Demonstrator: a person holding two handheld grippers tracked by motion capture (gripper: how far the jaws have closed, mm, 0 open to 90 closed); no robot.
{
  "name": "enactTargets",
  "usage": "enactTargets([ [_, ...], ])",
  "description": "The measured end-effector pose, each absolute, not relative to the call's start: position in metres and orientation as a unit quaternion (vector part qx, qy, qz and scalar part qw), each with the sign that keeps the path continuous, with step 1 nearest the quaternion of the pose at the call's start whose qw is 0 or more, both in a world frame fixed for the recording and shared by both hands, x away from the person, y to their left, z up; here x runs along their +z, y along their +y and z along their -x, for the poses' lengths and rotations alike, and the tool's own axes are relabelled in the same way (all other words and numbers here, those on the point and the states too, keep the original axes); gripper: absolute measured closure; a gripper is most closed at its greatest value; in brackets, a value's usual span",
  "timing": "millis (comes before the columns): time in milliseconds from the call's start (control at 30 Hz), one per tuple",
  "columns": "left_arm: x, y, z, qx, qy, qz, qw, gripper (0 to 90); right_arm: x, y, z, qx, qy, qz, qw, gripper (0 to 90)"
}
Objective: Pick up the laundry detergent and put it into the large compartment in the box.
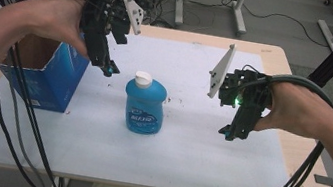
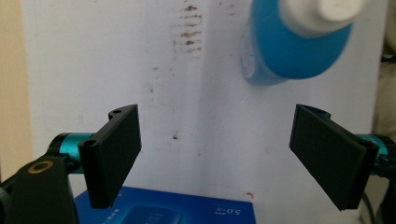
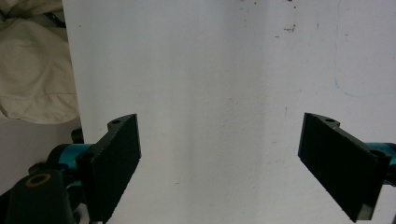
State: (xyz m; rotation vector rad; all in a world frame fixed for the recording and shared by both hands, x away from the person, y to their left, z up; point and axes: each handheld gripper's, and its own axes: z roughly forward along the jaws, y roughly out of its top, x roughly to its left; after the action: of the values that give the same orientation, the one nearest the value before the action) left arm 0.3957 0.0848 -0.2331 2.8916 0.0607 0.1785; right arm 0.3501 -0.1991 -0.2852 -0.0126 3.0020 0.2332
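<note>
We hold left gripper (image 1: 106, 66) and right gripper (image 1: 230, 129) spread, empty | bottle (image 1: 145, 103) upright mid-table between them, box (image 1: 46, 74) far left | risk: one-sided contact could tip it.

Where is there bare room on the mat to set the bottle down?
The white mat is bare along the near edge in front of the blue bottle, and under the right gripper. It is crowded at the left, between the blue box and left gripper.

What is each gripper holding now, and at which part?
Nothing is held. The left gripper and right gripper both have open jaws above the table; the blue bottle stands free.
</note>
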Motion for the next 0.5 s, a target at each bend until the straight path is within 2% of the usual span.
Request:
enactTargets([
  [500, -0.244, 0.068, -0.378, 0.03, 0.006, -0.991, 0.127, 16.7, -0.284, -0.199, -0.35, 0.08, 0.994, 0.005, 0.069, 12.3],
])
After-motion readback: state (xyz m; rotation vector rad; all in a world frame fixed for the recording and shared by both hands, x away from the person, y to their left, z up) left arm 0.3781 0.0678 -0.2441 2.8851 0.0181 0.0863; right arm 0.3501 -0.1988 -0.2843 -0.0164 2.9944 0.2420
